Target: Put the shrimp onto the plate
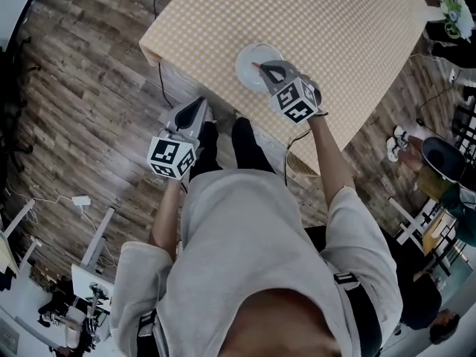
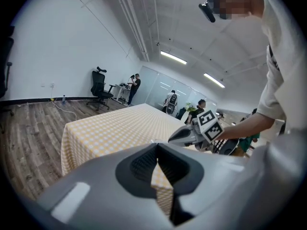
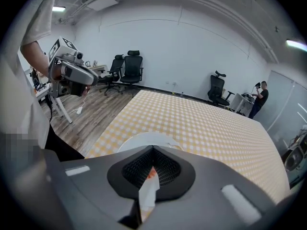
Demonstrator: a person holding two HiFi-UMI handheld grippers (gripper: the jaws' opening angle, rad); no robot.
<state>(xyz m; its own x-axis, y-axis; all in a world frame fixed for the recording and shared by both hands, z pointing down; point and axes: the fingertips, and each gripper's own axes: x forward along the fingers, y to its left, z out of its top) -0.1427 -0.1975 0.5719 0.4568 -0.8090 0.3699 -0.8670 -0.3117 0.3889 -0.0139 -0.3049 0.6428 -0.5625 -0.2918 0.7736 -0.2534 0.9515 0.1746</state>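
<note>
Shrimp (image 3: 150, 174) pinched in right claw (image 3: 152, 149) over plate (image 3: 132, 143); axis hidden.

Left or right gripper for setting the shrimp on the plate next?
Right. The right gripper is over the plate with its jaws shut on the shrimp. The left gripper is shut on nothing, beside the table, over the floor.

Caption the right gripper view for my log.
Right tool shut on the shrimp, over the white plate.

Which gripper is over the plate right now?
The right gripper, above the white plate; the left gripper hangs beside the table, over the floor.
</note>
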